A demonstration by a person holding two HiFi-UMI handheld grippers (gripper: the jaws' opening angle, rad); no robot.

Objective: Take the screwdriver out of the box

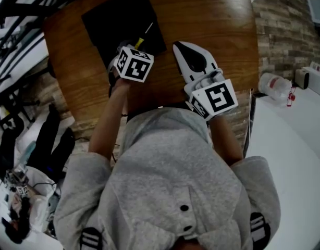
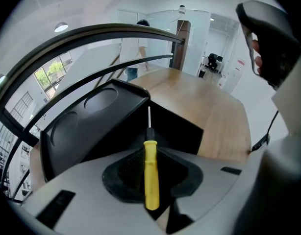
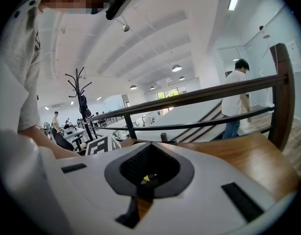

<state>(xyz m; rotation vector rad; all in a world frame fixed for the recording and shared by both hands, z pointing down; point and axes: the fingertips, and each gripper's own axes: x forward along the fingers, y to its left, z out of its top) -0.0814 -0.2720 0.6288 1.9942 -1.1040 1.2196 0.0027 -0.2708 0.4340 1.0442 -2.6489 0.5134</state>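
My left gripper (image 1: 130,52) is shut on a yellow-handled screwdriver (image 1: 141,42) and holds it just above the near edge of the black box (image 1: 118,20). In the left gripper view the yellow handle (image 2: 150,173) sits between the black pads (image 2: 122,173), with the metal shaft pointing away over the open black box (image 2: 91,131). My right gripper (image 1: 182,47) hovers over the wooden table (image 1: 217,25), right of the box, jaws together and holding nothing. In the right gripper view a bit of yellow shows past its pads (image 3: 133,165).
The table ends at a dark metal railing (image 2: 91,38). A white surface at the right carries a clear bottle (image 1: 274,85). A person (image 3: 236,97) stands beyond the railing, and a coat rack (image 3: 81,89) rises far off.
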